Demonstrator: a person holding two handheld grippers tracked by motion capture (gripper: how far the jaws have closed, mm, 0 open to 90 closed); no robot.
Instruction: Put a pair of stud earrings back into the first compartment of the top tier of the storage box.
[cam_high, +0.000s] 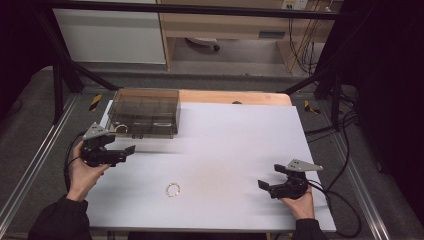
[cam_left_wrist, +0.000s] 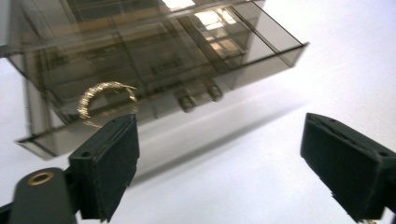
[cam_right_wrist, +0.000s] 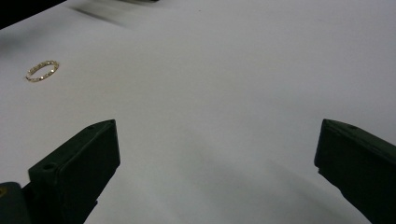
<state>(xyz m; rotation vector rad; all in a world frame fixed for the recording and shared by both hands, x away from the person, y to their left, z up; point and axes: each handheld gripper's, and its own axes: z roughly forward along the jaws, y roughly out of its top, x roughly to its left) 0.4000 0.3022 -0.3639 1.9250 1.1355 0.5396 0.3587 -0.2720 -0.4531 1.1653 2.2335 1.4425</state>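
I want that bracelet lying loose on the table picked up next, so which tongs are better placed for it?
Probably the right tongs. They are open and aimed toward the loose bracelet, with bare table between. The left tongs face the smoked plastic box instead.

You see a dim, grainy scene with dark surroundings. Overhead light glares off the smoky box (cam_left_wrist: 154, 56) lid in your left gripper view, its shadow falling nearer. Close jaws look soft; the far edges smear.

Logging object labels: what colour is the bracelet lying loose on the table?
Gold, with a beaded, sparkly look. The bracelet shows best in the right gripper view.
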